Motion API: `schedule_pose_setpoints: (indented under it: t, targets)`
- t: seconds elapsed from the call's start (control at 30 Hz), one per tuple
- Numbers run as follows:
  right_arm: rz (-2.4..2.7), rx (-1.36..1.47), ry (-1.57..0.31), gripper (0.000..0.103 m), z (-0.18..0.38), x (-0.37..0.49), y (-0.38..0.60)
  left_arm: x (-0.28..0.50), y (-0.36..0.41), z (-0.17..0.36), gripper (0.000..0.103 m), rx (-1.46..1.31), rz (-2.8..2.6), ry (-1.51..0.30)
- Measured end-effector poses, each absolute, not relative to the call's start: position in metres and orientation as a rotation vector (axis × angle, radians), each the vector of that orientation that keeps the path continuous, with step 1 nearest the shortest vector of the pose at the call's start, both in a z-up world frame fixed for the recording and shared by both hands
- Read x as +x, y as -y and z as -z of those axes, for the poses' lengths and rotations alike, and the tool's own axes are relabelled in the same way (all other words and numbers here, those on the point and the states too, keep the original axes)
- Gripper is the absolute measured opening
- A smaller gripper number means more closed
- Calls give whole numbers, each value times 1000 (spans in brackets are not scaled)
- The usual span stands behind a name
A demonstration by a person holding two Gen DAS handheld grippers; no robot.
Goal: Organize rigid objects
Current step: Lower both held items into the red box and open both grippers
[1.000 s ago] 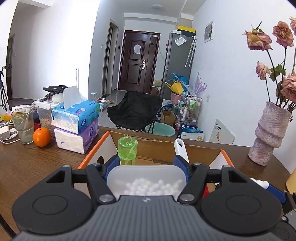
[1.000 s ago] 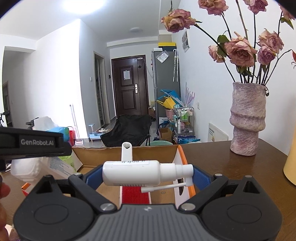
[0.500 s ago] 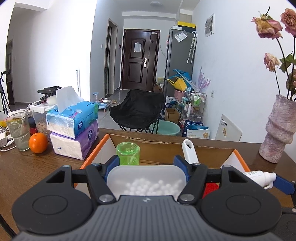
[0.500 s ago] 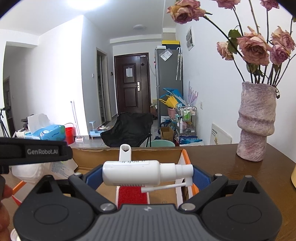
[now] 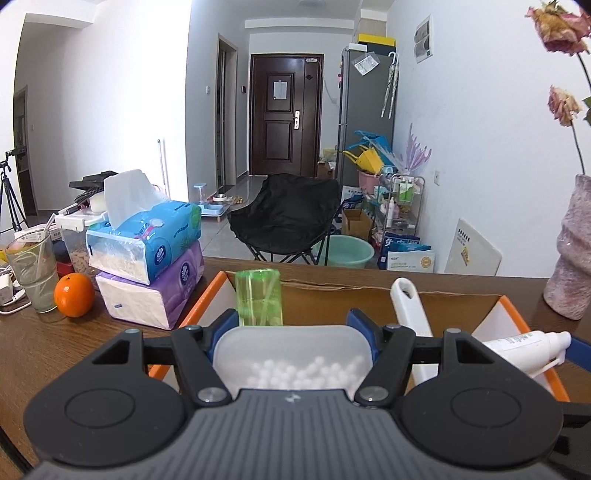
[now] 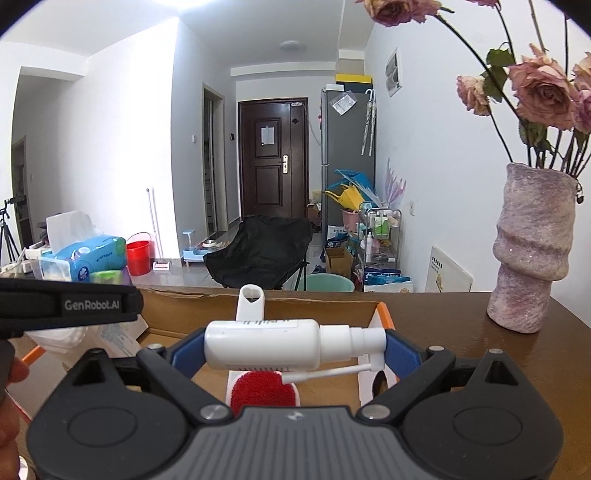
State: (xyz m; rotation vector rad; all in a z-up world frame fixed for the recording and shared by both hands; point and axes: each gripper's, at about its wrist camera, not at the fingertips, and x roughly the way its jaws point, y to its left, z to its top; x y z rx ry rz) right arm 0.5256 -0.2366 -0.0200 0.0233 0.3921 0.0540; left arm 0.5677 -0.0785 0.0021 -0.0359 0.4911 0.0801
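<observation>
Left gripper (image 5: pixel 291 332) clamped on a translucent tub (image 5: pixel 291 354) of white beads, held over the cardboard box (image 5: pixel 332 302). Right gripper (image 6: pixel 291 349) clamped on a white spray bottle (image 6: pixel 266 343) lying crosswise, nozzle toward 3 o'clock, above the box's red brush (image 6: pixel 258 391). Green cup (image 5: pixel 258 297) at 12 o'clock of the tub. Vase (image 6: pixel 532 251) at 2 o'clock.

Both views are evenly and brightly lit; a blown-out glare patch is seen on the ceiling (image 6: pixel 155 22) at the upper left of the right wrist view. Strong fisheye bending is noted at the edges, with black vignetting in the corners. The focus is sharp throughout, shadows are soft, and a faint sheen is recorded on the wooden table (image 6: pixel 480 354).
</observation>
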Motion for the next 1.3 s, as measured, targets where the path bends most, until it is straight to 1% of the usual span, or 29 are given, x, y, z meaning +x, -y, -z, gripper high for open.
schedule_pose_setpoints:
  t: [0.47,0.5,0.53,0.6,0.67,1.3]
  targets:
    - [-72,8,-430,98,26,531,232,572,73,2,67,-29,-76,-519]
    - [-76,11,-437,98,27,531,232,572,72,2,68,-28,-78,-524]
    - [-78,15,-447,98,27,532,233,572,71,3,71,-28,-84,-526]
    - [-73,16,-459,98,28,533,233,569,69,2,91,-27,-104,-520]
    - [-60,12,-453,103,27,532,232,566,67,-1,103,-22,-120,-502]
    - [-37,33,-425,103,17,518,238,549,61,-9,103,-13,-153,-486]
